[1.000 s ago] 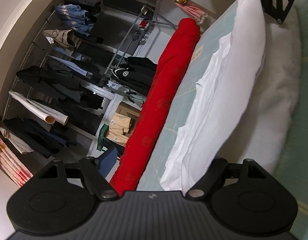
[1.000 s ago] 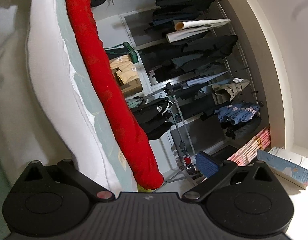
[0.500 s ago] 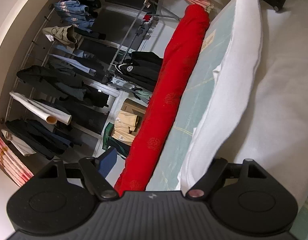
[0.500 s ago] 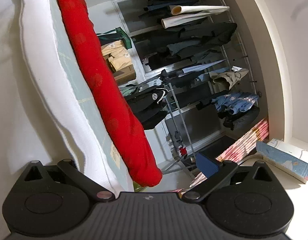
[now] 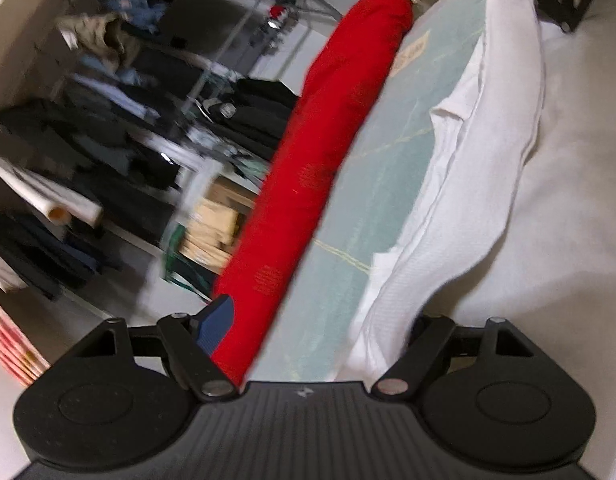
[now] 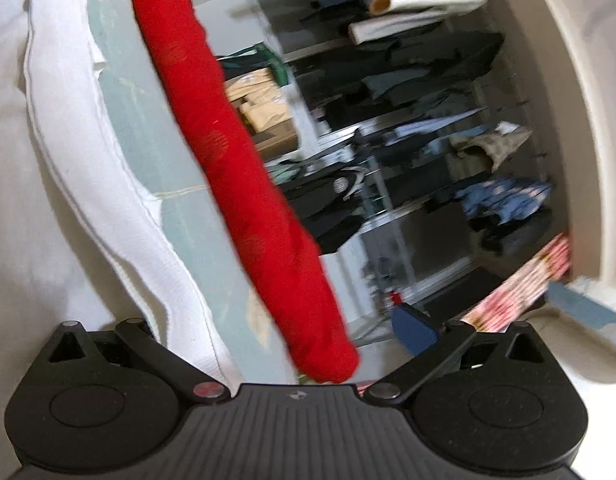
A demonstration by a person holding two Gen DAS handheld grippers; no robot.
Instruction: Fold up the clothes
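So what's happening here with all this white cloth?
A person is folding clothes with a hand-held gripper in each hand. The left hand-held gripper and the right hand-held gripper each have an edge of a white garment running into them, its fold raised over a pale green bed sheet. A red rolled blanket lies along the bed's far edge.

White garment [image 5: 484,184], red roll [image 5: 328,160] with faint woven motifs, pale green sheet [image 5: 372,184] with yellowish lines

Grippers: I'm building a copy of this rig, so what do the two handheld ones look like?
Both the left gripper and the right gripper have matte black ribbed bodies, two round dimpled discs, black link arms on silver pivots (one looks red) and dark blue fingers. No cables or sleeves show.
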